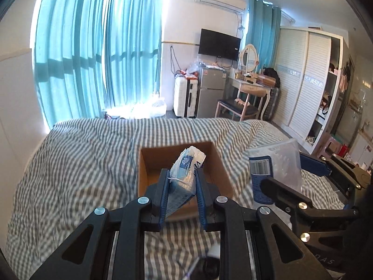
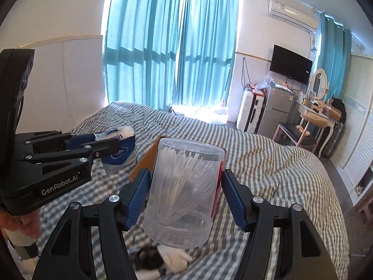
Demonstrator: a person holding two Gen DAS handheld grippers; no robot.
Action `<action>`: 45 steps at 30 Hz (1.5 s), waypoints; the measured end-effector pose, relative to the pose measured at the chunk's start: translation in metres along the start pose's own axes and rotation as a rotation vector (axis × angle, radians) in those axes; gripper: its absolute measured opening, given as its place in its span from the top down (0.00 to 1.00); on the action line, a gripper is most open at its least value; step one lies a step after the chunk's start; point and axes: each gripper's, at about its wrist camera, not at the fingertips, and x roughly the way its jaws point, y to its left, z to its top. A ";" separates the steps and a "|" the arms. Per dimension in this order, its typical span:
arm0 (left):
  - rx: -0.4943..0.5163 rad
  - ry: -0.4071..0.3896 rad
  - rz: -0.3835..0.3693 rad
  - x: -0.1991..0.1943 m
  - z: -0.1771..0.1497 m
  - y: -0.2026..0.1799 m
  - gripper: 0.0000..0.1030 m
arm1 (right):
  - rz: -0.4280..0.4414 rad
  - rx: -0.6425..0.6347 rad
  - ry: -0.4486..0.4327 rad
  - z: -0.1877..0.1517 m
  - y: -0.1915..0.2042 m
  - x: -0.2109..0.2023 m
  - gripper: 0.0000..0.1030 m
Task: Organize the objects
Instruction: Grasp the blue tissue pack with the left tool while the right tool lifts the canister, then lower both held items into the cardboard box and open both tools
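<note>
My left gripper [image 1: 182, 179] is shut on a blue and white tissue pack [image 1: 185, 170] and holds it over the near side of an open brown cardboard box [image 1: 149, 161] on the striped bed. The pack also shows in the right wrist view [image 2: 121, 149], in the left gripper [image 2: 106, 143]. My right gripper [image 2: 185, 186] is shut on a clear plastic jar of cotton swabs [image 2: 184, 191], held above the bed just right of the box [image 2: 145, 161]. The jar shows in the left wrist view [image 1: 275, 168] with a blue barcode label.
The bed has a grey-and-white striped cover [image 1: 81, 158]. White and dark items lie on it below the grippers [image 2: 163, 259]. Beyond the bed stand a suitcase [image 1: 185, 98], a fridge [image 1: 211, 91], a vanity table with chair [image 1: 251, 93] and a wardrobe [image 1: 305, 86].
</note>
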 end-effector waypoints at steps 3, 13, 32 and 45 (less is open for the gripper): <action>0.001 -0.003 0.006 0.019 0.017 0.004 0.79 | 0.014 0.009 0.011 0.022 -0.009 0.027 0.39; -0.034 0.115 0.009 0.126 0.028 0.032 0.79 | 0.024 0.055 0.150 0.034 -0.040 0.154 0.39; -0.011 0.299 -0.036 0.255 -0.020 0.048 0.79 | 0.081 0.097 0.325 -0.024 -0.059 0.285 0.40; 0.006 0.255 -0.001 0.212 -0.005 0.039 0.38 | 0.124 0.129 0.202 0.005 -0.071 0.219 0.32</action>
